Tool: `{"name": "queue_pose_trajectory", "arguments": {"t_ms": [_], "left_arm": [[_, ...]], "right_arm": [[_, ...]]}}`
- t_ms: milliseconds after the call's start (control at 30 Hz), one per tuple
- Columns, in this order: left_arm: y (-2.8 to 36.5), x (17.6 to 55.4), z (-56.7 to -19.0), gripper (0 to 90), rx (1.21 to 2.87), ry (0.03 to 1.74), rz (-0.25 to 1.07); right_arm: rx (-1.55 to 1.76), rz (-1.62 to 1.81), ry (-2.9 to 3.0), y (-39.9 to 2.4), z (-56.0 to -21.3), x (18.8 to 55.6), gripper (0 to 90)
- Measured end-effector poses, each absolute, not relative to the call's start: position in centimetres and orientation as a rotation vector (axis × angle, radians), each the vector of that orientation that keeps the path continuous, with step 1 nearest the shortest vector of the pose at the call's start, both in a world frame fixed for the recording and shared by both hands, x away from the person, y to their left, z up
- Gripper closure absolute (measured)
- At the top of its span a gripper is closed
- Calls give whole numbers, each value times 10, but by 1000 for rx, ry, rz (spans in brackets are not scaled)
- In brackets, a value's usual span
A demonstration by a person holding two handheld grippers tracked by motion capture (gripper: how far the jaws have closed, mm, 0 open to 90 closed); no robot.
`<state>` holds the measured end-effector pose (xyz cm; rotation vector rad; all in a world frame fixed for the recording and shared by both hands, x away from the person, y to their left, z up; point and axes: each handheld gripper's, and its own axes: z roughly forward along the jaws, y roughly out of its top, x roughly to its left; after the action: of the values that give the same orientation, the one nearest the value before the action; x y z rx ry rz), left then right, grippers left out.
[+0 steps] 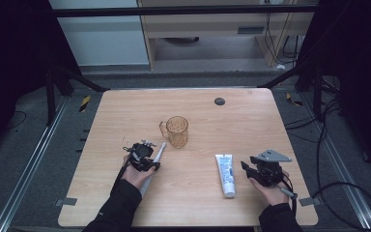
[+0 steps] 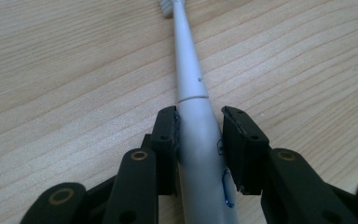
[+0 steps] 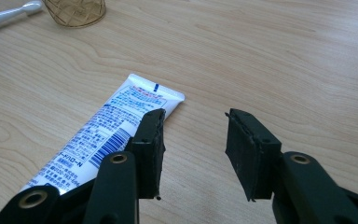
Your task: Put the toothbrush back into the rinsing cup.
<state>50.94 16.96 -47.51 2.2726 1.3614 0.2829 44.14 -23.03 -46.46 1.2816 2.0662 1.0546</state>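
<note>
- The left gripper is low over the wooden table, its two black jaws set around the thick handle of a white electric toothbrush. One jaw pad touches the handle's side; a thin gap shows at the other, so the jaws straddle the handle and are not fully clamped on it.
- From the high view, the left gripper sits near the front left of the table. The person's left hand grips it from behind, and a dark sleeve comes in from the bottom edge.
- The toothbrush lies flat on the table. Its brush head points away from the person toward the cup, and its handle end runs back beside the hand.
- The right gripper has its jaws wide apart with nothing between them, hovering just above bare wood.
- The right hand holds that gripper at the front right, jaws aimed toward the tube.
- A white toothpaste tube with blue print lies flat just beside the right gripper's jaw; whether they touch I cannot tell. In the high view the tube lies lengthwise, cap end nearest the person.
- Farther back, an amber see-through cup with a handle stands upright near the table's middle, just beyond the brush head, with nothing seen inside.
</note>
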Motion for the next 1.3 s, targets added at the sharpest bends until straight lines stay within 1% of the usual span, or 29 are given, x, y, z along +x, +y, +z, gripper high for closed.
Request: {"name": "queue_pose_trajectory", "arguments": {"t_ms": [300,500,733,1000,1300], "left_arm": [[169,509,-475,664,2292,1357,292],[167,513,-472,669,2345,1364,276],[162,515,-471,667,2393,1351,299],[162,520,-469,672,2444,1348,278],[165,520,-469,674,2433,1336,270]], "right_arm": [[1282,1058,2068,-230,-464,441,577],[1288,1060,2071,-230,-464,441,580],[1289,1059,2072,-231,-464,441,579],[1286,1055,2072,-231,-464,442,579],[1290,1057,2073,-231,-465,442,585]]}}
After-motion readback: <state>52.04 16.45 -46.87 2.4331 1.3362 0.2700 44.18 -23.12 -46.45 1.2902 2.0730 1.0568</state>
